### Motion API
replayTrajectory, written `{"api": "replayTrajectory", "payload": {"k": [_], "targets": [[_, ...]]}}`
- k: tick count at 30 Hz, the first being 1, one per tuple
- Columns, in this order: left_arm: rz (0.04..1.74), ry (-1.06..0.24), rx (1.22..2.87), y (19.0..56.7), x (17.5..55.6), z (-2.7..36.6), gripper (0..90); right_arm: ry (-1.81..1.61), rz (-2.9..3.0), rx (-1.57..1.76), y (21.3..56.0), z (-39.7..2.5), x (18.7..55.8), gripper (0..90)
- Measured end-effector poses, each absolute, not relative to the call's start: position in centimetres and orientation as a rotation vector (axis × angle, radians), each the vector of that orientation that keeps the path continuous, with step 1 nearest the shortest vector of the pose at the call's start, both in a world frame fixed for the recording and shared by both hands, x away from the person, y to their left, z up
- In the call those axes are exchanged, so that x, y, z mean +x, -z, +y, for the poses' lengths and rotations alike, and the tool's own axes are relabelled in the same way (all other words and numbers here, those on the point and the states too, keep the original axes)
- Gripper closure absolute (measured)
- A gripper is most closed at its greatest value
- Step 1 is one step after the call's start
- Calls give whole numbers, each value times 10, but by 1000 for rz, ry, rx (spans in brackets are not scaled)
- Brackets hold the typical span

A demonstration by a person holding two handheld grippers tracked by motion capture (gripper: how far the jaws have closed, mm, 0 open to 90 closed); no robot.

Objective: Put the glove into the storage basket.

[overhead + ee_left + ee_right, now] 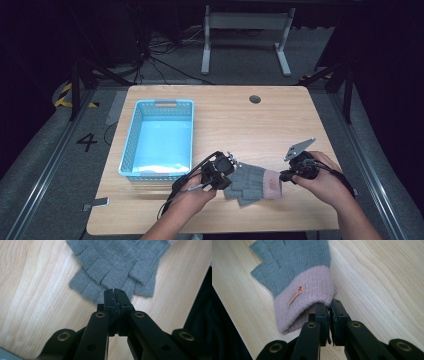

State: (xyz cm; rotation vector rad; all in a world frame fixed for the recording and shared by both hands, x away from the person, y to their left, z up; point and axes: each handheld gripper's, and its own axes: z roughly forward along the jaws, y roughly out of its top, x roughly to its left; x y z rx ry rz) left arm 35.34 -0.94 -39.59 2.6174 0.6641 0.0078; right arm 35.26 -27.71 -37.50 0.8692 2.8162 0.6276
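Observation:
A grey knitted fingerless glove with a pink cuff lies flat near the table's front edge; a second grey layer shows under it. My left gripper is shut, its tips over the glove's finger ends; no fabric shows between the jaws. In the left gripper view the gripper points at the glove. My right gripper is shut on the edge of the pink cuff, and the right gripper view shows that gripper pinching the fabric.
A light blue plastic basket stands at the table's left, just beyond my left hand, with something pale in its near end. A round cable hole sits near the far edge. Bare wood stretches between the basket and the right edge.

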Motion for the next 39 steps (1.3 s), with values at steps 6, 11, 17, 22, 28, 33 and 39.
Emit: {"api": "replayTrajectory", "payload": {"k": [6, 11, 17, 22, 28, 33, 39], "targets": [[648, 2, 2607, 396, 355, -11, 835, -621, 2817, 884, 380, -279, 354, 861], [650, 6, 2607, 395, 356, -9, 826, -613, 2822, 893, 385, -282, 357, 857], [648, 24, 2607, 398, 357, -10, 803, -607, 2816, 915, 394, -285, 363, 845], [663, 55, 2617, 406, 359, -12, 765, -586, 2813, 933, 404, -286, 369, 827], [685, 66, 2622, 419, 363, -17, 699, -596, 2810, 936, 404, -289, 369, 790], [691, 77, 2628, 429, 366, -21, 653, -599, 2810, 935, 404, -290, 370, 785], [702, 93, 2630, 430, 367, -23, 643, -591, 2810, 933, 405, -289, 369, 789]]}}
